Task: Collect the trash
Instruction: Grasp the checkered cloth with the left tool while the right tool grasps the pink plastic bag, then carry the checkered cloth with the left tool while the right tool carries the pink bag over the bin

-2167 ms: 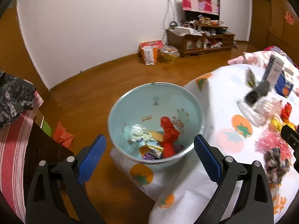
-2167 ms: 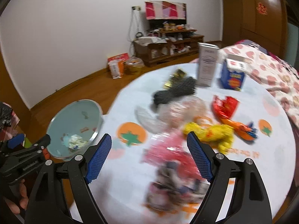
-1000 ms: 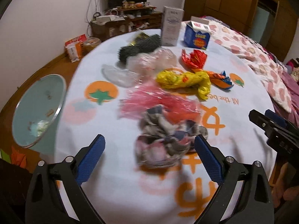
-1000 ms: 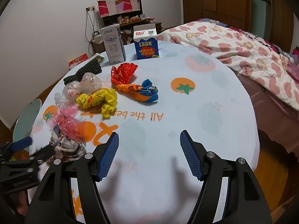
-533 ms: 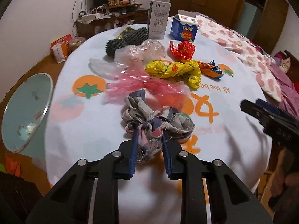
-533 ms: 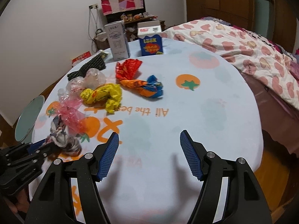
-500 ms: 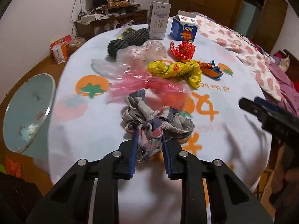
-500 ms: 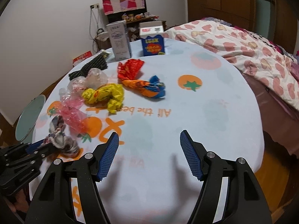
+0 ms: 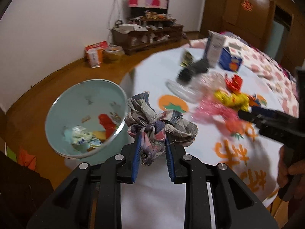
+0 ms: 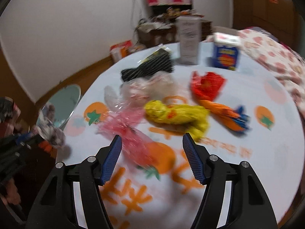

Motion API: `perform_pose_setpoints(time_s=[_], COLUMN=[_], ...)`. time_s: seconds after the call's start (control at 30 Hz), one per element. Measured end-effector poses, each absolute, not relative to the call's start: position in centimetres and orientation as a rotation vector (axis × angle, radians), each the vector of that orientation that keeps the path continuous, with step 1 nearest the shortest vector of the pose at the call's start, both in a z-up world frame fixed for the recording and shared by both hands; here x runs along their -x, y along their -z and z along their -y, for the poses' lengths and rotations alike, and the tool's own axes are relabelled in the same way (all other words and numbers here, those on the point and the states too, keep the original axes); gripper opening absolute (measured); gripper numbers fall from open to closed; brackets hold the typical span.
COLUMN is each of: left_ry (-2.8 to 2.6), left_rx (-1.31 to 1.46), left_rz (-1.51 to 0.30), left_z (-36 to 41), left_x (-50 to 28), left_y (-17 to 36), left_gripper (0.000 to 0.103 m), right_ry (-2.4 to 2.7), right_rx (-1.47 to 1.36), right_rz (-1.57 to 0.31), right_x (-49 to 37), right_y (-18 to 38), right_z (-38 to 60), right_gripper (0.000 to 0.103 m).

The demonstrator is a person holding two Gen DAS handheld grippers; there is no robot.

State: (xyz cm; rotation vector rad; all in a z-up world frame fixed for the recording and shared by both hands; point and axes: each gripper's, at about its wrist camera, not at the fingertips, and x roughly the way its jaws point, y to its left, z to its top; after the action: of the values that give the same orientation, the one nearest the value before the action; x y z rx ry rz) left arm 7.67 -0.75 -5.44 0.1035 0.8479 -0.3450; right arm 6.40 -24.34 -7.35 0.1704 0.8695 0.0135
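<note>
My left gripper (image 9: 152, 139) is shut on a crumpled plaid cloth scrap (image 9: 162, 126) and holds it in the air beside the light blue bowl (image 9: 63, 103), which holds several bits of trash. The cloth also shows at the left of the right wrist view (image 10: 51, 131). My right gripper (image 10: 152, 143) is open and empty, just above the pink cellophane wrapper (image 10: 124, 127). A yellow wrapper (image 10: 175, 116), a red wrapper (image 10: 207, 85) and an orange-blue wrapper (image 10: 226, 116) lie beyond it on the white tablecloth (image 10: 266, 152).
A clear plastic bag (image 10: 148, 87), a black striped packet (image 10: 148, 66), a white carton (image 10: 188, 40) and a blue milk carton (image 10: 226, 53) sit at the table's far side. A bed with a heart-print cover (image 10: 276, 57) is at the right. Wood floor lies behind the bowl.
My left gripper has lifted the cloth off the table and swung left toward the bowl. My right gripper has moved in over the table to the pink wrapper.
</note>
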Motion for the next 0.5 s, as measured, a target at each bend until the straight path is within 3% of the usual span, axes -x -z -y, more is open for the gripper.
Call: perform_pose_setpoints(time_s=[0.1,0.17,0.23,0.37,0.5], left_ry=[0.329,0.329,0.329,0.319,0.299], left_rx=[-0.090,-0.084,-0.078,-0.078,-0.064], left_rz=[-0.842,-0.845,-0.849,-0.848,-0.837], left_z=[-0.2,-0.6,-0.6,-0.9,-1.7], left_x=[-8.0,-8.1,-8.2,-8.4,-8.5], left_y=[5.2,5.3,5.6,5.9,5.7], left_gripper=[0.024,0.024,0.024,0.024,0.024], right_ry=[-0.048,-0.034,-0.042,-0.020,-0.006], right_rx=[-0.143,-0.116,-0.119,-0.086,-0.085], right_rz=[-0.922,-0.949,-0.963,-0.949,-0.876], right_x=[-8.2,-8.7,-8.7,-7.9,-6.3], right_y=[8.8,9.7,10.1,9.7,7.4], right_z=[23.2,22.8,22.4,21.6,20.7], right_gripper=[0.066,0.044,0.034,0.028,0.027])
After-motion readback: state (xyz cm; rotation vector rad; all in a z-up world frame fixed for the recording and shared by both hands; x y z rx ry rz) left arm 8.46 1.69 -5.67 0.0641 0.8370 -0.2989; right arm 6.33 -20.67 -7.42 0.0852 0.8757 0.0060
